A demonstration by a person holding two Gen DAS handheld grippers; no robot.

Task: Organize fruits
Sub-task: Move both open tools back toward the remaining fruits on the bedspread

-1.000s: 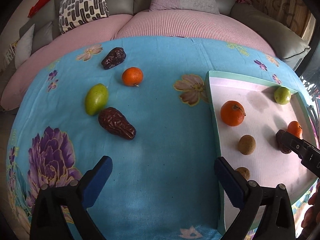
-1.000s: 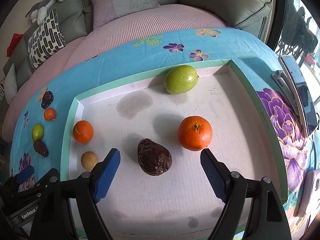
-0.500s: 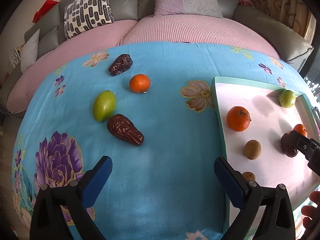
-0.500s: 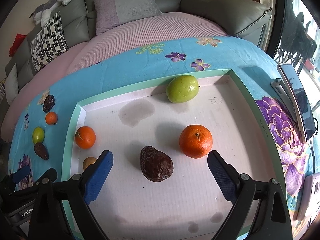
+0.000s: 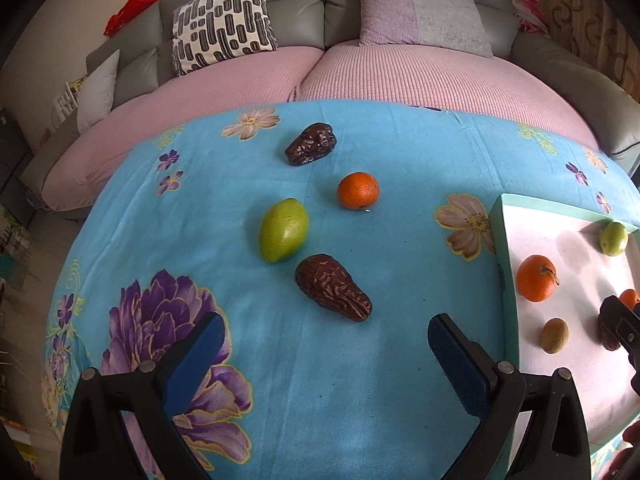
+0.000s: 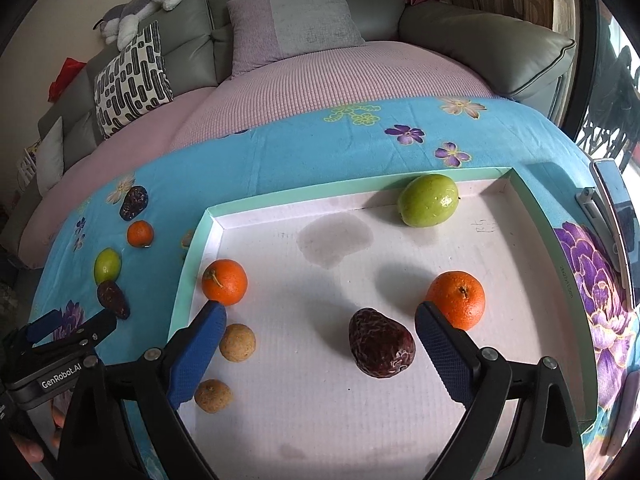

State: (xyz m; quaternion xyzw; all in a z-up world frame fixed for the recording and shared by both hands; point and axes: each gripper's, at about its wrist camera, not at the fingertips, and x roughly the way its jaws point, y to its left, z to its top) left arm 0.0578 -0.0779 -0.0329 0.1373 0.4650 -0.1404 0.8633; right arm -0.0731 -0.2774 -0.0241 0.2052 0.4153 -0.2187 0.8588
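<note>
Both grippers—left gripper (image 5: pixel 326 348), right gripper (image 6: pixel 318 336)—gape above tray (image 6: pixel 192 256).

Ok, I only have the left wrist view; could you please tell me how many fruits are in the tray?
Observer: Six. A second small tan fruit sits near the tray's near-left corner, hidden from you.
Operator: Thank you. Is the right claw holding anything?
Observer: No, the right claw is open and empty; the wrinkled dark fruit lies loose on the tray.
</note>
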